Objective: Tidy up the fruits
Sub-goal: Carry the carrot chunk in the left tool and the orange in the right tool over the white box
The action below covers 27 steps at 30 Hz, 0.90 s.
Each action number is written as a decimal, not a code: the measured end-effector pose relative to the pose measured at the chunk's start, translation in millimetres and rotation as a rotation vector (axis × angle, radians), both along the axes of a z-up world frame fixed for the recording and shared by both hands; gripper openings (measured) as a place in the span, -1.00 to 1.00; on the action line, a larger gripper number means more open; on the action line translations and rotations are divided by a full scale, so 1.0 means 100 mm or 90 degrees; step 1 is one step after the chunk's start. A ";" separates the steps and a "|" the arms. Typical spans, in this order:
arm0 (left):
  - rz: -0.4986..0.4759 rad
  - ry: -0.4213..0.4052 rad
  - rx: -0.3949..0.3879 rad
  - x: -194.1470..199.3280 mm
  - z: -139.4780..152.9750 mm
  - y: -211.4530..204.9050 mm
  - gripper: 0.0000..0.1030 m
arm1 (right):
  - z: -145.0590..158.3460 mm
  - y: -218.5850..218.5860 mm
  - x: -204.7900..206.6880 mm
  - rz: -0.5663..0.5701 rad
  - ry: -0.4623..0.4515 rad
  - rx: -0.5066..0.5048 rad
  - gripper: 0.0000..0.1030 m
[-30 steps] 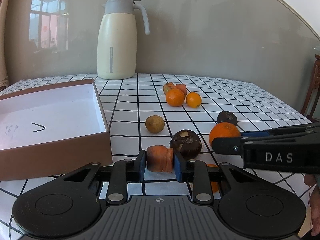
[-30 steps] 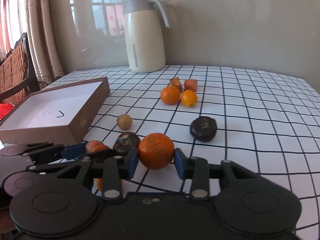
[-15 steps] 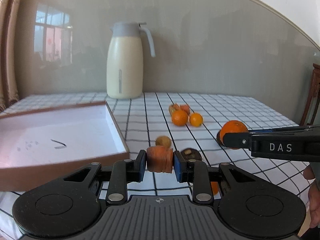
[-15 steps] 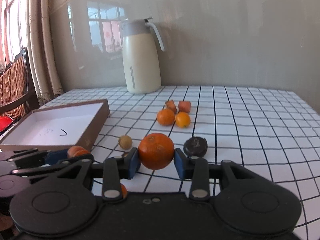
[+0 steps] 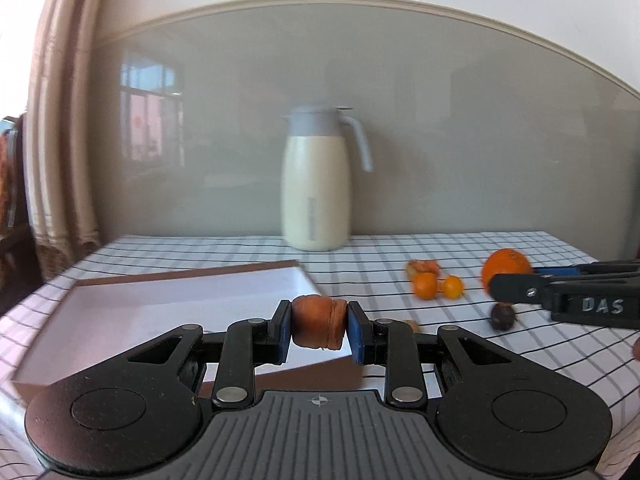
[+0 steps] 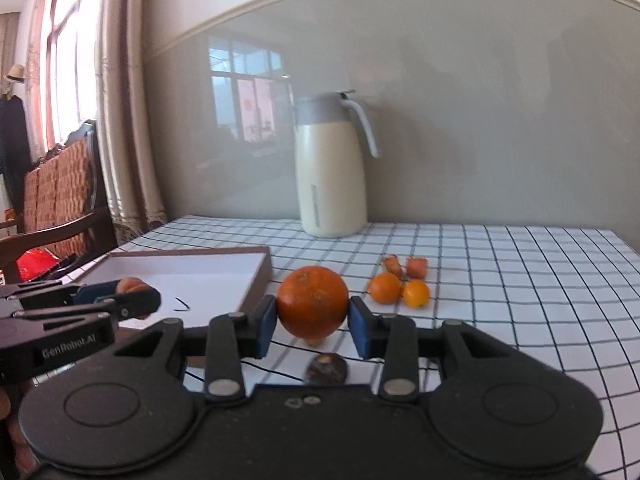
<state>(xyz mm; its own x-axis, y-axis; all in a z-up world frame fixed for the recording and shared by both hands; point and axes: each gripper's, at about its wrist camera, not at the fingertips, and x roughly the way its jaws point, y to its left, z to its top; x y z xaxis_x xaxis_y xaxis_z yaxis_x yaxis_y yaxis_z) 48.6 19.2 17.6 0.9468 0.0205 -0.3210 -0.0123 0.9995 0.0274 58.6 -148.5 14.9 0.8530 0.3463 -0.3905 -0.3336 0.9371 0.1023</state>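
- Counter (image 6: 520,280), covered in a white cloth with a black grid, carries a shallow brown cardboard box with a white inside (image 5: 160,304) at its left; nothing lies in the box yet.
- Cream thermos jug with a grey lid (image 5: 316,184) stands at the back, well clear of the carry path.
- Right tool (image 6: 312,320) pinches a large round orange (image 6: 312,300), raised off the counter; bring it over the box's near wall before lowering.
- Left tool (image 5: 319,330) pinches a stubby orange carrot chunk (image 5: 318,326), raised near the box's right corner; set it deep inside, leaving room.
- Release low, one tool at a time, judging by how close they are.
- Small oranges (image 6: 398,290) and a dark round fruit (image 6: 326,368) remain on the cloth.
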 end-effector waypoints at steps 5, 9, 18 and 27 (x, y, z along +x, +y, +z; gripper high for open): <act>0.050 -0.008 0.000 -0.08 0.04 0.29 -0.44 | 0.02 0.19 -0.01 0.024 -0.009 0.006 -0.41; 0.084 -0.015 0.003 -0.14 0.06 0.50 -0.44 | 0.04 0.38 -0.01 0.050 -0.016 0.008 -0.41; 0.148 -0.014 -0.003 -0.23 0.00 0.91 -0.44 | 0.02 0.80 0.03 0.088 -0.025 0.007 -0.41; 0.186 -0.018 0.000 -0.22 -0.03 1.21 -0.43 | -0.05 1.06 0.18 0.107 -0.019 0.002 -0.41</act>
